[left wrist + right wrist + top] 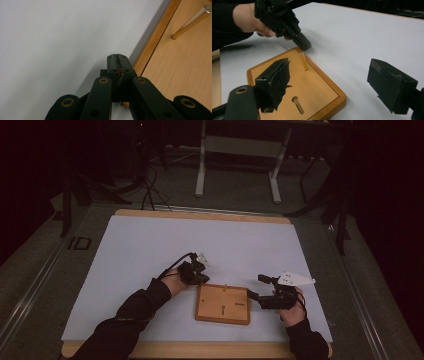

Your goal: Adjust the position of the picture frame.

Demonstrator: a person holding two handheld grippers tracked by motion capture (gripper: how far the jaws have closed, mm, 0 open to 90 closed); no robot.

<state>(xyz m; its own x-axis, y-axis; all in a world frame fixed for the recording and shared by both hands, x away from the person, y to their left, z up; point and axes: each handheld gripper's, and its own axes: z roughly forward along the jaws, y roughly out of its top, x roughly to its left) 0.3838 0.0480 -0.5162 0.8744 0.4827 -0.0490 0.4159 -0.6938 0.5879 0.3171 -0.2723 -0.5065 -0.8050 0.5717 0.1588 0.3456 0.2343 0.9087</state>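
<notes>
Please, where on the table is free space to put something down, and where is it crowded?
Free: the white sheet beyond both grippers, up to the far table edge, and its near left corner. Crowded: around the wooden board, with the left gripper at its far left corner and the right gripper at its right edge.

High view dim; gripper views bright, soft-focused.

Floor: grey carpet (pixel 235 195), dim
Table: wooden top (pixel 200 215) under a white sheet (pixel 150 250)
Behind: white desk frame (pixel 240 150) on two legs
Left: black cables (pixel 150 190) on the floor
Light: low, edges dark
</notes>
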